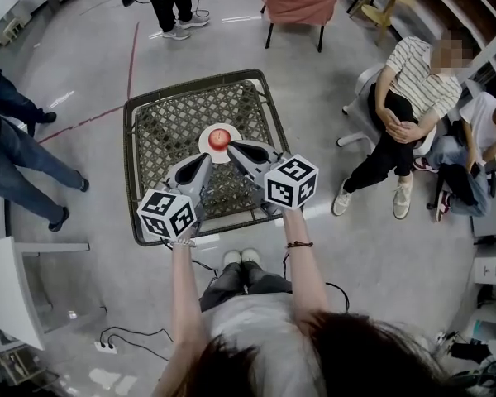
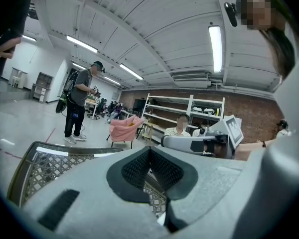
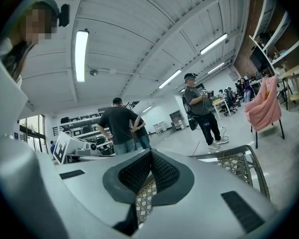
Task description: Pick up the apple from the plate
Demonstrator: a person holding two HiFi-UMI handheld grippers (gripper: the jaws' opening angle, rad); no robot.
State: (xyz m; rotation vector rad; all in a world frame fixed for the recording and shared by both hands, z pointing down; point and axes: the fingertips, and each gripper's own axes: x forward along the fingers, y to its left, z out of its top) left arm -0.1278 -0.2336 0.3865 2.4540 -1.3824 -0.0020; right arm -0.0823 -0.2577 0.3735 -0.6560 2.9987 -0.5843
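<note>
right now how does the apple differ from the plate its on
The apple is red and rounded; the plate is white and flat. The apple is smaller and sits on the plate, which rests on the lattice table. Both look round from above.

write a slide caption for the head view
Head view: left gripper and right gripper, both shut, point at a red apple on a white plate atop a lattice table.

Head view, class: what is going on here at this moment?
A person holds a gripper in each hand over a lattice-topped table. A red apple sits on a white plate at its middle. The left gripper and right gripper point toward the apple, jaws together and empty. Nothing is picked up yet.
</note>
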